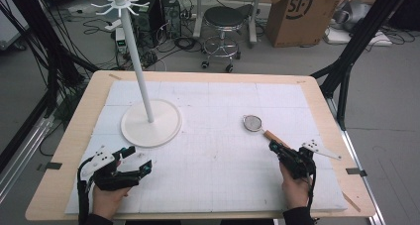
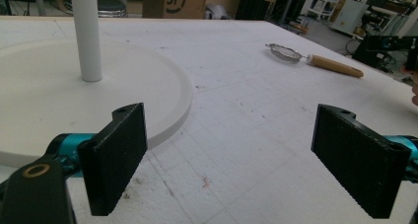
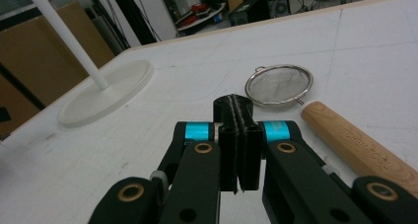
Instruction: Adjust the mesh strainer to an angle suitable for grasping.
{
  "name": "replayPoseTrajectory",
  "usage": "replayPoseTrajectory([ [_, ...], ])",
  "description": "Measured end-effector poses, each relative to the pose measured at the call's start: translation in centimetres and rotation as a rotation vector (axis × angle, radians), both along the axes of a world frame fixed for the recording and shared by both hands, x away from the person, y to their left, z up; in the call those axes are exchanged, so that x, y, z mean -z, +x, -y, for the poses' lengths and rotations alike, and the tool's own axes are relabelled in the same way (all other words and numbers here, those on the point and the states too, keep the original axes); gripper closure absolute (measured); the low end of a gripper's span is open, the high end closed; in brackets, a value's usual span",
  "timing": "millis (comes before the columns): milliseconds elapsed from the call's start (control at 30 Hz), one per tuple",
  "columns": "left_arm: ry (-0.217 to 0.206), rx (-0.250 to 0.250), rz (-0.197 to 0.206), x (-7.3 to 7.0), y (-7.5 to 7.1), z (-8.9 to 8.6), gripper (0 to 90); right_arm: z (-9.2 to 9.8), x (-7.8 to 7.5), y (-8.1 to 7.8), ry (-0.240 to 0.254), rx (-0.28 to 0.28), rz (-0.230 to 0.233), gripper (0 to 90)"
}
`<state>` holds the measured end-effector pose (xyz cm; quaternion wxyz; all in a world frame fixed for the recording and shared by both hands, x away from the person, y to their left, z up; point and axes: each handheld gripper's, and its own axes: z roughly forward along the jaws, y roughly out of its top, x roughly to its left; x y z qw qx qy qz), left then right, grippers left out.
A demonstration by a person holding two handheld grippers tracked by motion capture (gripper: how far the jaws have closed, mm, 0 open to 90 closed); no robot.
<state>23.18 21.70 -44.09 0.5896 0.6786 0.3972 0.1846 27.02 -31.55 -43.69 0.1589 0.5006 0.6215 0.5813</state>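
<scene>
So the right claw (image 3: 236, 135) has its ribbed black jaws pressed flat together on nothing, just beside the strainer's (image 3: 279, 85) smooth wooden handle. That strainer, a round wire-mesh bowl in a metal rim, lies on the white foam-topped table (image 1: 218, 150). Left claw (image 2: 231, 155) gapes wide, empty, near the stand's (image 1: 150, 122) round white base.

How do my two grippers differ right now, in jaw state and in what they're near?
The left gripper has its jaws spread wide apart; the right gripper has its jaws pressed together with nothing between them. The left gripper sits next to the white stand's round base; the right gripper sits beside the strainer's wooden handle, which lies just to its side, not gripped. Both rest low over the white mat, each held in a hand.
</scene>
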Motion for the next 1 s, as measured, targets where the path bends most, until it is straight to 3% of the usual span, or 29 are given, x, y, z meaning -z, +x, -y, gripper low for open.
replayPoseTrajectory([
  [133,0.0,0.008,0.02,-0.2,-0.4,0.1,14.5,-0.1,0.0,0.4,-0.011,0.014,-0.016,89.4],
  [167,0.002,0.012,0.025,-0.3,-0.4,0.1,14.5,0.1,0.0,0.9,-0.015,0.04,-0.014,89.4],
  [267,0.002,0.011,0.013,-0.2,-0.3,0.0,14.5,0.4,0.0,1.4,-0.008,0.058,-0.024,89.4],
  [400,-0.006,0.01,0.019,-0.2,-0.3,0.0,14.5,1.2,0.2,2.6,-0.069,0.11,-0.056,89.5],
  [467,-0.006,0.01,0.02,-0.2,-0.3,0.0,14.5,1.4,0.3,2.8,-0.075,0.117,-0.062,89.4],
  [600,-0.002,0.012,0.018,-0.1,-0.3,0.0,14.5,2.5,0.8,3.3,-0.077,0.146,-0.098,89.5],
  [800,0.004,0.014,0.02,-0.1,-0.3,0.2,14.5,4.0,1.4,4.5,-0.054,0.167,-0.195,89.6],
  [833,0.004,0.013,0.018,-0.1,-0.3,0.2,14.5,4.0,1.3,4.8,-0.092,0.18,-0.204,89.6],
  [1000,0.012,0.019,0.014,0.0,-0.2,0.3,14.5,4.1,1.4,5.9,-0.103,0.177,-0.232,89.6],
])
